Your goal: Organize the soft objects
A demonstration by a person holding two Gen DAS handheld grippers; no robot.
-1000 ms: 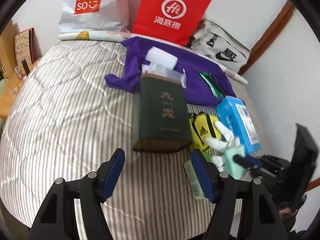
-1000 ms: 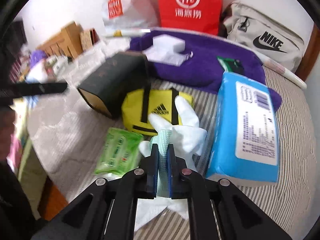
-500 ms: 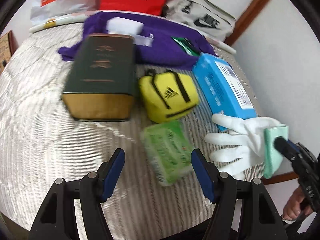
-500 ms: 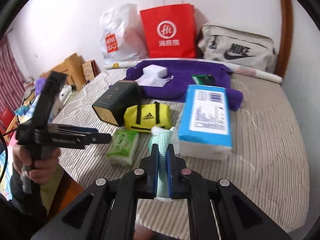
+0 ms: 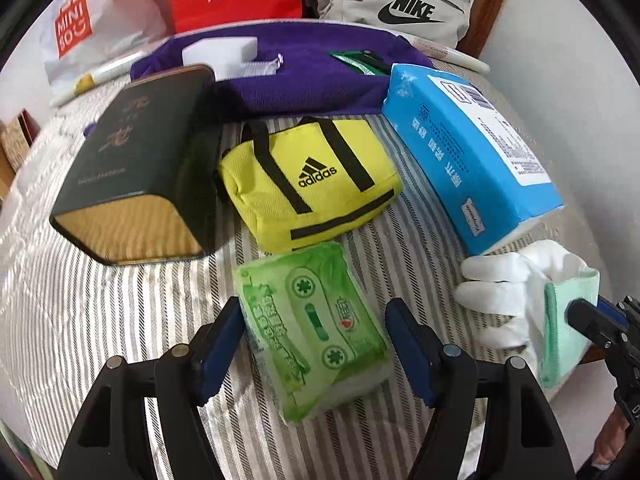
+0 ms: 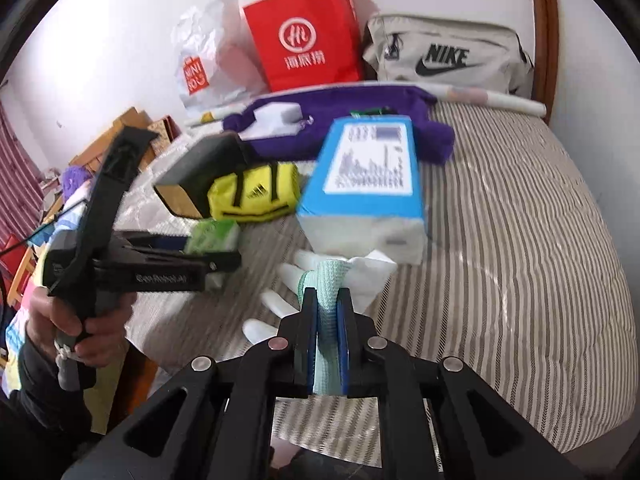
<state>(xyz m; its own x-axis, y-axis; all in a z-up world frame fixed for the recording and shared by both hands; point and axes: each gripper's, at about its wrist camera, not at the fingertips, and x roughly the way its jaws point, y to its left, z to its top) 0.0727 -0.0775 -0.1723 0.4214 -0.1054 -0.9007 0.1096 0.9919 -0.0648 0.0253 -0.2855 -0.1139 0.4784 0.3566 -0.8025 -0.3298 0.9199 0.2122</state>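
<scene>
Left gripper (image 5: 316, 340): we see its jaws spread wide and gripping nothing, one finger on each side of the green wipes pack (image 5: 314, 330). Half a second ago the pack lay ahead of the fingertips and slightly right; now it sits between them, so we have come forward over it. Whether the pads touch it we cannot tell.

Right gripper (image 6: 327, 316): its fingers are clenched on the mint-green cuff of the white glove (image 6: 320, 280), as in the earlier frames. The glove's fingers hang out past the fingertips, toward the left.

Glove seen from the left wrist (image 5: 516, 300): off to the right of the left fingers, just below the corner of the blue tissue pack (image 5: 468, 156). It is larger and nearer than a moment ago.

Yellow bag (image 5: 308, 184): straight ahead of the left fingertips, touching the far end of the wipes pack.

Dark box (image 5: 140, 160): ahead and to the left of the left fingers, beside the yellow bag.

Purple cloth (image 5: 304, 76): farther ahead, beyond the bag and the box.

Striped bed (image 6: 520, 240): everything lies on it. The right wrist view has dropped closer to it than half a second ago.
</scene>
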